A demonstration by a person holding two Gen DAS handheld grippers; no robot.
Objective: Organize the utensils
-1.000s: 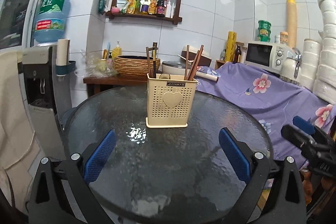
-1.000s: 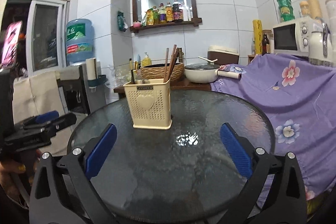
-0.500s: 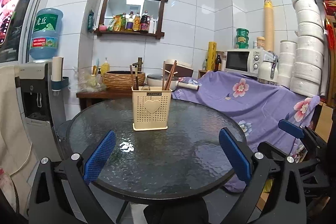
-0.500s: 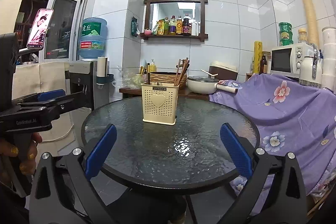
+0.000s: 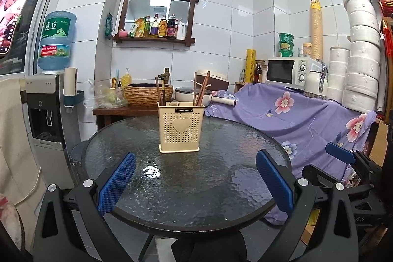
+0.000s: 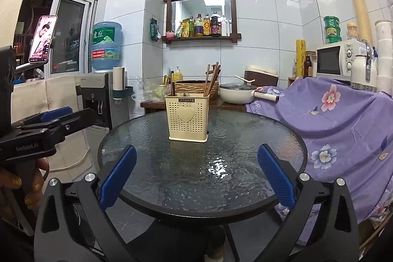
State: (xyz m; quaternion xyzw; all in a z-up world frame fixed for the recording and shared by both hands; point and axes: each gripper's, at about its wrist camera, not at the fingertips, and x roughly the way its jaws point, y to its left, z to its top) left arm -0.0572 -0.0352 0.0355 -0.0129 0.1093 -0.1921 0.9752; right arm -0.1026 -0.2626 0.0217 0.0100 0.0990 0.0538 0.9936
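A cream perforated utensil holder with a heart on its front stands upright near the far side of a round glass table. Brown chopsticks lean in its right part, and darker sticks stand in its left part. My left gripper is open and empty over the table's near edge, well short of the holder. My right gripper is likewise open and empty, with the holder and chopsticks ahead of it. Each view shows the other gripper side-on at its outer edge.
A water dispenser stands to the left. Behind the table, a wooden side table holds a woven basket and a white pot. A purple flowered cloth covers furniture at right, under a microwave. A hand holds the left gripper's handle.
Both grippers have drawn back and up from the table, so the holder looks smaller and farther and the table's near rim now shows. Both stay open. The holder has not moved.
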